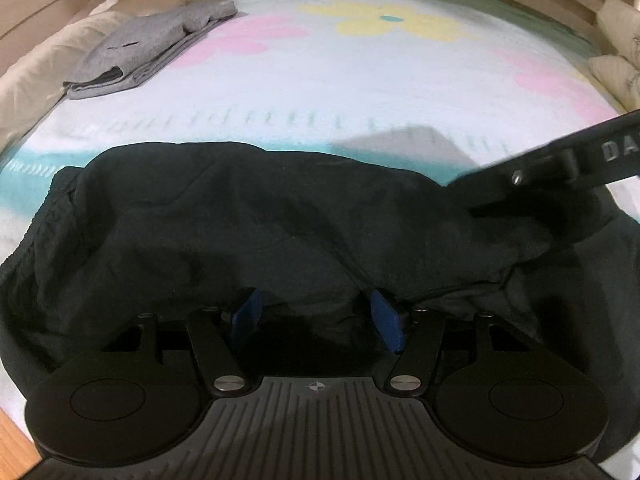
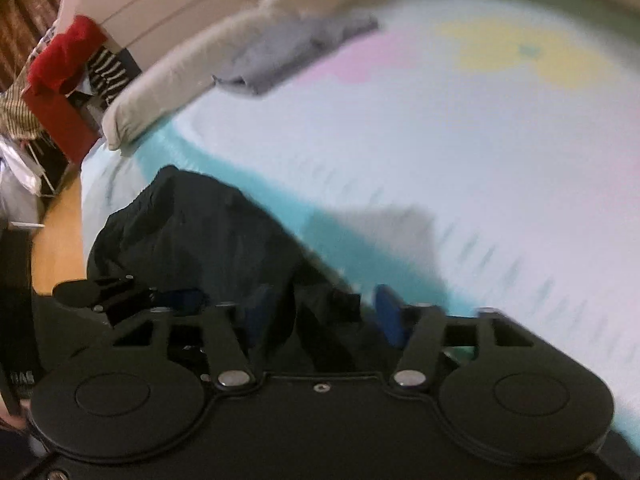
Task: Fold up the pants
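Dark pants (image 1: 260,220) lie bunched across the near edge of a bed with a pale flowered blanket (image 1: 360,80). My left gripper (image 1: 316,316) sits low at the near hem, its blue pads (image 1: 386,320) apart with dark cloth between and over them. My right gripper (image 1: 560,164) reaches in from the right edge of the left wrist view and touches the cloth's right part. In the right wrist view the right gripper (image 2: 324,320) has blue pads (image 2: 390,316) wide apart with dark pants (image 2: 200,232) lying between them; the view is motion-blurred.
Folded grey clothing (image 1: 152,48) lies at the far left of the bed (image 2: 296,48). Beige pillows (image 1: 36,64) line the left edge and more pillows (image 1: 616,52) the right. A red box with clothes (image 2: 64,92) and wooden floor (image 2: 60,240) are left of the bed.
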### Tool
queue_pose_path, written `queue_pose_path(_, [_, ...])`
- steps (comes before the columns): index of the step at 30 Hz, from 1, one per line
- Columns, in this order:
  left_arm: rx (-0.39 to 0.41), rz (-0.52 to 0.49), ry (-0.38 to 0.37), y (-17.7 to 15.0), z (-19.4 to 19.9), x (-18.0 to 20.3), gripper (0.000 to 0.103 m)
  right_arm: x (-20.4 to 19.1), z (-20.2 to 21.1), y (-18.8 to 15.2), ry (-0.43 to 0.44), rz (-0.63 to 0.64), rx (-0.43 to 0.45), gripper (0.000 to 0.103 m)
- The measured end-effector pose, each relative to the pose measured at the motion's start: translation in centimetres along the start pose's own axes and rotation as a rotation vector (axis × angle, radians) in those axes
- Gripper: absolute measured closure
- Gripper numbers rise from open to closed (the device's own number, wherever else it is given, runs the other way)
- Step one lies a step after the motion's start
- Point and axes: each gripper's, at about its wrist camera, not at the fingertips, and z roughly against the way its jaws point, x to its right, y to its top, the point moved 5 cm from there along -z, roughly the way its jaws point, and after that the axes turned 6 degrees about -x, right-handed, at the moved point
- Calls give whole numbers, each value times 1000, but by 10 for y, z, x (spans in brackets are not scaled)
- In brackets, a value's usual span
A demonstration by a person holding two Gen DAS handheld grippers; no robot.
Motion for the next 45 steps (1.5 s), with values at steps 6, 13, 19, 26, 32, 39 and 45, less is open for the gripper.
queue_pose_path(6, [1, -1, 7, 5, -3, 0, 42, -2, -4, -19, 69, -57, -71, 86])
queue_pose_path(13, [5, -1, 8, 2, 0, 4, 40, -16, 26, 2, -96, 36, 204, 96])
queue_pose_path(19, [5, -3, 6, 2, 0, 4, 39, -43, 6, -23, -168, 257, 117, 85])
queue_pose_path(26, [6, -5, 12, 1, 0, 5, 39, -49, 20, -49, -45, 248, 51, 45])
queue_pose_path(32, [7, -8, 18, 1, 0, 6, 38, -26, 30, -26, -22, 71, 119, 37])
queue_pose_path(39, [9, -11, 21, 1, 0, 6, 37, -11, -5, -19, 259, -106, -43, 39])
queue_pose_path(45, [9, -11, 21, 1, 0, 6, 36, -9, -26, 8, 327, -172, 29, 39])
